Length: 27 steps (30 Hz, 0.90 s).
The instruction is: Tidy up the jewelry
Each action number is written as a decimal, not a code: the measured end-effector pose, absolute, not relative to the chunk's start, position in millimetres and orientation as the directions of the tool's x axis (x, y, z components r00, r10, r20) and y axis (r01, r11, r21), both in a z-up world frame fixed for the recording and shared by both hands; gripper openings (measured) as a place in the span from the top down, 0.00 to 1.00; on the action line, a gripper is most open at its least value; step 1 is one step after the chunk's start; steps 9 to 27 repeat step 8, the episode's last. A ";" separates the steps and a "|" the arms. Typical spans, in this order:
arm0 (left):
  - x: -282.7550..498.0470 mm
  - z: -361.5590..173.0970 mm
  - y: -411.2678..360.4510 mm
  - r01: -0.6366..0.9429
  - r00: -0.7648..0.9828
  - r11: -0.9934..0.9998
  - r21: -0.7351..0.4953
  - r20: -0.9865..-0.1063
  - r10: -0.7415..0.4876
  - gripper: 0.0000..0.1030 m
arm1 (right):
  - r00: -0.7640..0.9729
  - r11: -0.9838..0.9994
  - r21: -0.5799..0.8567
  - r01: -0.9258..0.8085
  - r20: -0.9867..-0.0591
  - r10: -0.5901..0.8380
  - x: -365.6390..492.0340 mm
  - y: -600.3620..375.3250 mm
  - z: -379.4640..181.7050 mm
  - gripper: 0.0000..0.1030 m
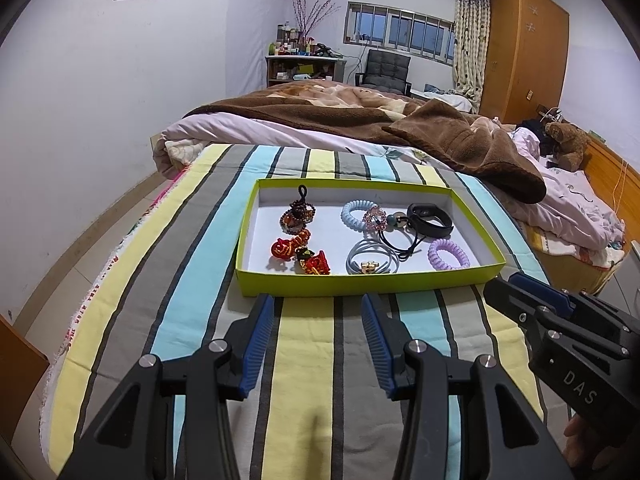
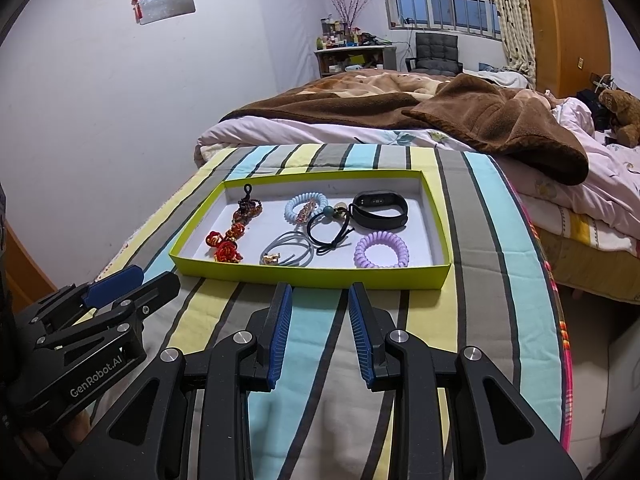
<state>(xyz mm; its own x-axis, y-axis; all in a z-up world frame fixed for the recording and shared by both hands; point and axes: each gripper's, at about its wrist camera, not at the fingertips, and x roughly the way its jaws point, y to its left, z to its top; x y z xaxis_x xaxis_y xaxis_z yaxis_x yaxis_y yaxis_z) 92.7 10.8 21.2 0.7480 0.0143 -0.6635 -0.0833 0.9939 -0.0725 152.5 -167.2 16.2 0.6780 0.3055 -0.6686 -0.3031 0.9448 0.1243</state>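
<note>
A lime-green shallow box [image 1: 360, 282] [image 2: 312, 276] lies on the striped bedspread and holds several pieces: a brown beaded charm [image 1: 298, 216], red knot ornaments [image 1: 300, 254], a light-blue coil tie [image 1: 356, 216], a purple coil tie [image 1: 448, 254] [image 2: 382, 250], a grey hair tie [image 1: 372, 262], a black hair tie [image 2: 330, 230] and a black smart band [image 1: 432, 220] [image 2: 380, 208]. My left gripper [image 1: 318, 304] is open and empty just in front of the box. My right gripper [image 2: 320, 294] is open and empty, also just short of the box's front wall.
A striped bedspread [image 1: 308, 360] covers the bed's near end. A brown blanket [image 1: 460, 136] and white quilt lie behind the box. A teddy bear [image 1: 566, 140] sits far right. The bed edge drops to the floor at left [image 1: 80, 240].
</note>
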 end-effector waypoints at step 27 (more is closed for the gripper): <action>92.5 21.4 10.6 -0.084 0.747 0.993 -0.079 -0.665 0.010 0.54 | 0.678 0.945 0.124 -0.303 -0.669 0.305 152.3 -166.6 16.1 0.71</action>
